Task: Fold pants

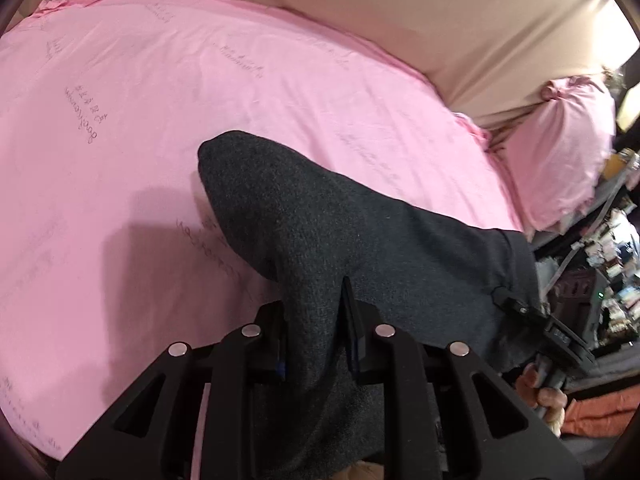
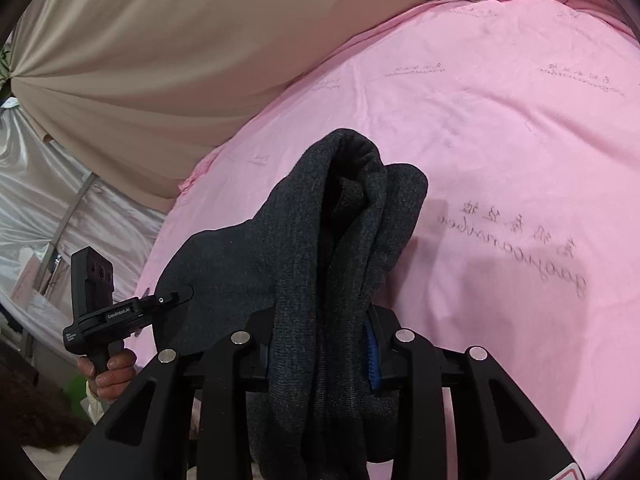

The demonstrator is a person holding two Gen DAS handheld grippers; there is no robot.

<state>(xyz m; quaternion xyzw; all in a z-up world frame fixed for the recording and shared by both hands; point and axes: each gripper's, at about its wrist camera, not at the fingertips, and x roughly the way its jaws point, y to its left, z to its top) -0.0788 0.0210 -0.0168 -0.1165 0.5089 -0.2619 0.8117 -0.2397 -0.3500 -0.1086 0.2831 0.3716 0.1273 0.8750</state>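
Dark grey knit pants (image 1: 320, 216) hang bunched between both grippers above a pink bed sheet (image 1: 160, 92). My left gripper (image 1: 316, 320) is shut on one part of the pants. My right gripper (image 2: 324, 336) is shut on a thick folded bundle of the same pants (image 2: 344, 208). In the left wrist view the right gripper (image 1: 516, 304) shows at the right, clamped on the cloth's edge. In the right wrist view the left gripper (image 2: 176, 294) shows at the left, pinching the cloth, held by a hand (image 2: 108, 372).
The pink sheet (image 2: 500, 120) with faint printed writing covers the bed. A beige cover (image 1: 460, 12) lies behind it. A pink pillow (image 1: 560, 152) sits at the right. Cluttered shelves (image 1: 608, 264) stand beyond the bed's right edge. Silvery drapes (image 2: 48, 184) hang at the left.
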